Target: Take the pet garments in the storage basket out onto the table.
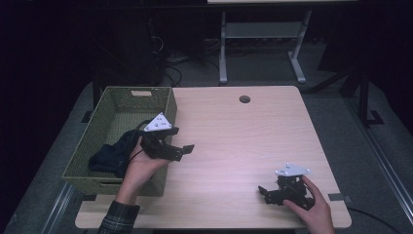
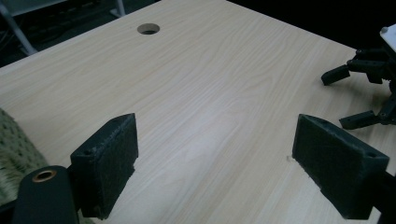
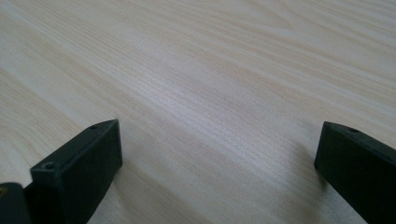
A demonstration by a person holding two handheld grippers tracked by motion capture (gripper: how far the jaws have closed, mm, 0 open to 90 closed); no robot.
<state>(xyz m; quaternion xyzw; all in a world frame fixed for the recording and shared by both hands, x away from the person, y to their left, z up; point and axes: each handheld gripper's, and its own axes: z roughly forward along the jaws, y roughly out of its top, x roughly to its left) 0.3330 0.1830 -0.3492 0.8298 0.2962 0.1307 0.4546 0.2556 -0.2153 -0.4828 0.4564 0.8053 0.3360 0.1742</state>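
The right gripper (image 1: 267, 194) sits low at the near right of the table (image 1: 243, 141), held in the person's right hand (image 1: 315, 207). Its jaws stand wide apart with nothing between them; its own view shows bare wood grain running off ahead.

Farther away and to its left, the left gripper (image 1: 182, 150) hangs over the table just past the rim of the basket (image 1: 168, 105), gripped by the left hand (image 1: 141, 165). Its jaws are also spread wide and hold nothing. Behind it, inside the basket, lies a dark cloth (image 1: 111, 155), just beside the hand; the high view makes this plain, while the left gripper view catches no more than a green woven corner at its lower left edge. That view does look across to the other gripper, ahead and to its right, and to the round hole (image 2: 148, 29) far ahead.
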